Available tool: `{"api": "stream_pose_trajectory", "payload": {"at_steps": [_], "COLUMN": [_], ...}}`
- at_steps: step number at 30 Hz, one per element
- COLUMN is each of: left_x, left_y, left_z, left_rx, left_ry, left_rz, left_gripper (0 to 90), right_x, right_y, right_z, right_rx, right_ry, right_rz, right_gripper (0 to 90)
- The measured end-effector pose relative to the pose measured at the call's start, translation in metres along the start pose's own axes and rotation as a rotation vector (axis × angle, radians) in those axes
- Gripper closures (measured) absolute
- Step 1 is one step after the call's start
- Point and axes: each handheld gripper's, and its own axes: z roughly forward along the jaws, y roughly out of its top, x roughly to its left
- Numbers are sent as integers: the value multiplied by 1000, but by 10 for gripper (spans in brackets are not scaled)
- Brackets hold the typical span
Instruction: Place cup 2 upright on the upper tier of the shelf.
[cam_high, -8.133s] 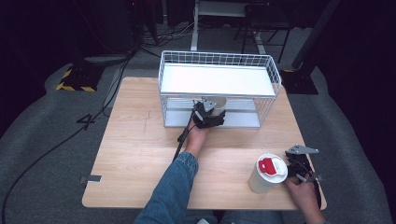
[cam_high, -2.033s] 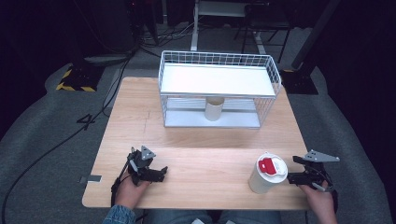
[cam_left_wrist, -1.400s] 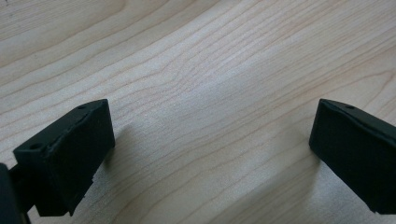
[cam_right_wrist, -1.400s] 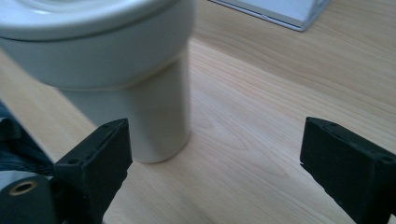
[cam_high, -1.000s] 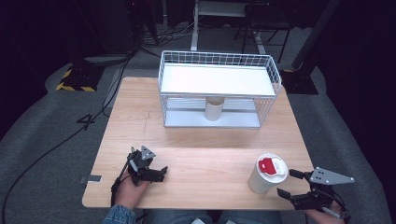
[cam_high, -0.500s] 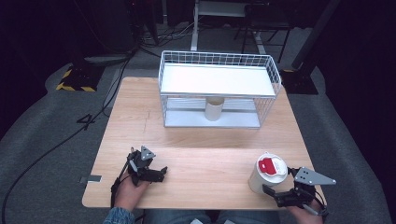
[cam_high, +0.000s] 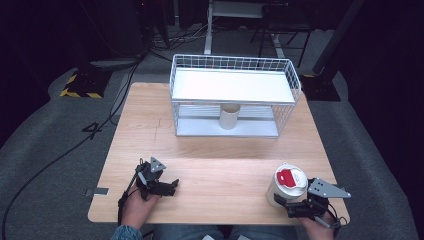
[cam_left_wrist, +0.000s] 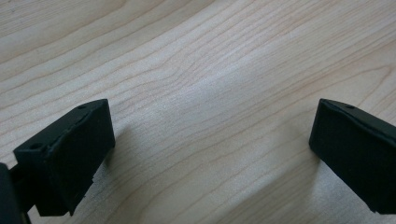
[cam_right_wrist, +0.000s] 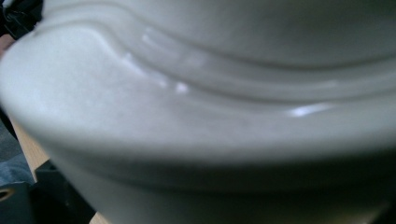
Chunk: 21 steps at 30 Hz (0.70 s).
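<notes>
A white tub with a red label on its lid stands near the table's front right corner. It looms very close and blurred in the right gripper view, as the white tub. My right gripper lies low against the tub's near side, pointing left. Its jaws have just been closing, and the tub's wall sits right in front of them. Whether the pads press on it I cannot tell. My left gripper rests at the front left, open over the bare wood, as the left gripper view confirms.
A white wire rack with a solid shelf stands at the back of the wooden table. A pale cup sits under that shelf. A black cable trails from the left gripper off the front edge.
My right gripper has swung from beyond the table's front right corner leftward, up against the tub's near side. The left gripper, tub and cup have stayed put.
</notes>
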Motion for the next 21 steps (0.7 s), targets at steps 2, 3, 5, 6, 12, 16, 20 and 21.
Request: {"api": "stream_pose_trajectory", "payload": {"at_steps": [2, 3, 5, 6, 12, 16, 20, 21], "left_x": [0, 0, 0, 0, 0, 0, 0, 0], "left_y": [0, 0, -1, 0, 0, 0, 0, 0], "left_z": [0, -1, -1, -1, -1, -1, -1, -1], "left_rx": [-1, 0, -1, -1, 0, 0, 0, 0], "left_ry": [2, 3, 2, 3, 3, 3, 2, 2], "left_rz": [3, 1, 1, 1, 1, 1, 2, 2], "left_gripper": [7, 8, 8, 8, 8, 8, 8, 8], "right_x": [0, 0, 0, 0, 4, 4, 5, 5], "right_y": [-1, -2, -2, -2, -3, -2, -2, -1], "right_z": [2, 3, 3, 3, 3, 3, 3, 3], "right_rx": [-4, -3, -9, -12, -11, -5, 1, 3], "right_ry": [5, 1, -2, -6, -35, -43, -49, -48], "right_rz": [-1, 1, 7, 5, -22, -25, -25, -26], "right_gripper": [49, 54, 70, 76, 93, 98, 100, 100]}}
